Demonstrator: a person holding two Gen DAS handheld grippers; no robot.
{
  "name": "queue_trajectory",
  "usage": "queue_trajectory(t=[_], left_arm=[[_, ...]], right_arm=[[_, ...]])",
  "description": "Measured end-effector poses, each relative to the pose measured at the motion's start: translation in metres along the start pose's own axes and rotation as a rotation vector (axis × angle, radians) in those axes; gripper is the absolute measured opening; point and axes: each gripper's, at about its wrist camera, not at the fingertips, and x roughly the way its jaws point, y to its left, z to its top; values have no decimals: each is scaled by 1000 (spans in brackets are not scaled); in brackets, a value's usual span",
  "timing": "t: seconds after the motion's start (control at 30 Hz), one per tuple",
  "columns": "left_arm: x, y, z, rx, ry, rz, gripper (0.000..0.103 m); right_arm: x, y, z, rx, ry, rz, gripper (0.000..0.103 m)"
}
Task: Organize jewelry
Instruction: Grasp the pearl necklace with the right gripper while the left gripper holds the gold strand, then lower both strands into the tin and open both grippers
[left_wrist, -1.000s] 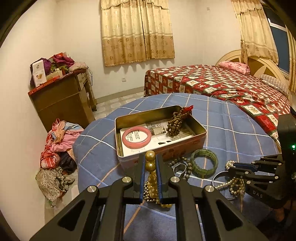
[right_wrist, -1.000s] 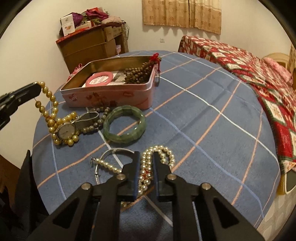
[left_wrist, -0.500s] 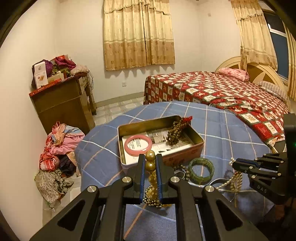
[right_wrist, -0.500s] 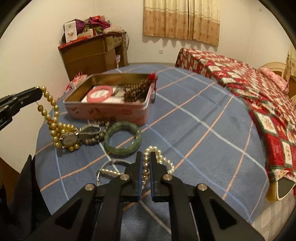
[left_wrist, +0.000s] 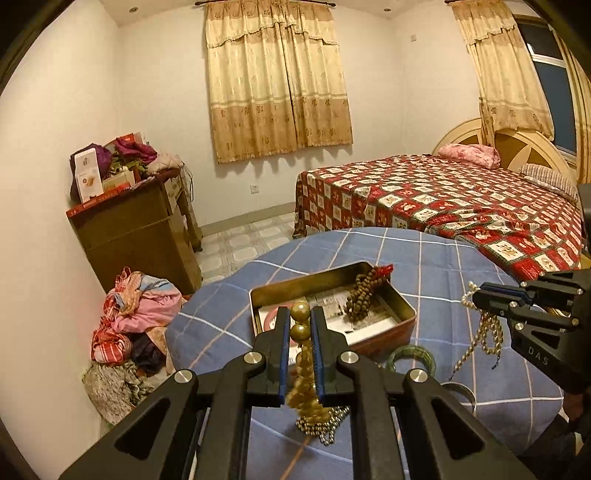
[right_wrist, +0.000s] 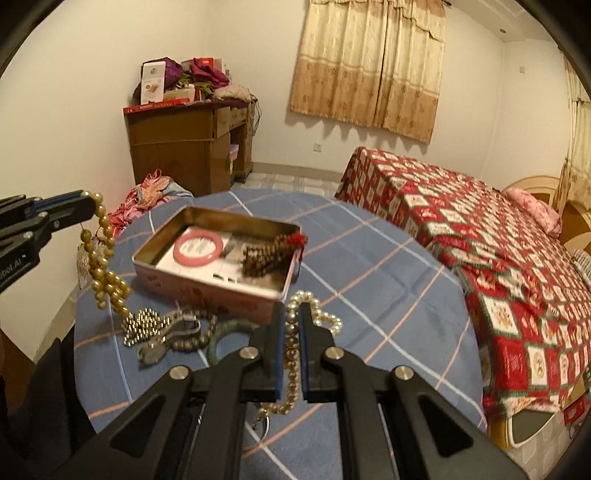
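Pinched the gold bead strand (left_wrist: 300, 334) in the left gripper (left_wrist: 300, 325) and the pearl strand (right_wrist: 291, 332) in the right gripper (right_wrist: 292, 325), both hanging above the table (right_wrist: 369, 295); best carried slowly, one at a time, over the open tin (right_wrist: 221, 254); best lowered well inside before letting go, clear of the watch (right_wrist: 162, 339).

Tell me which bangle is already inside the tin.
The pink bangle lies flat inside the tin. The green bangle is outside, on the blue cloth in front of it.
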Motion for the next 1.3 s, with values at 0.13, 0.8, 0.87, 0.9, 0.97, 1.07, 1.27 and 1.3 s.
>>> queue_trajectory(t=[0.13,0.8,0.87,0.9,0.97,1.07,1.27,1.3], left_arm=[[3,3,10,13,-13,7,10],[58,22,44,78,-5,71,10],[64,23,47,85,-2,73,10],[67,24,48,89,0,77,10],[74,26,51,91,5,78,10],[82,28,53,95,11,86,10],[104,28,51,111,36,103,10],[107,28,50,114,42,104,10]], right_arm=[[1,1,10,-15,-19,-3,8],[31,16,57,-90,-65,-5,8],[35,17,60,-96,-67,-6,8],[36,18,62,-99,-67,-5,8],[40,19,65,-99,-67,-3,8],[45,20,69,-102,-69,0,8],[58,22,74,-100,-66,15,8],[62,23,74,-100,-63,16,8]])
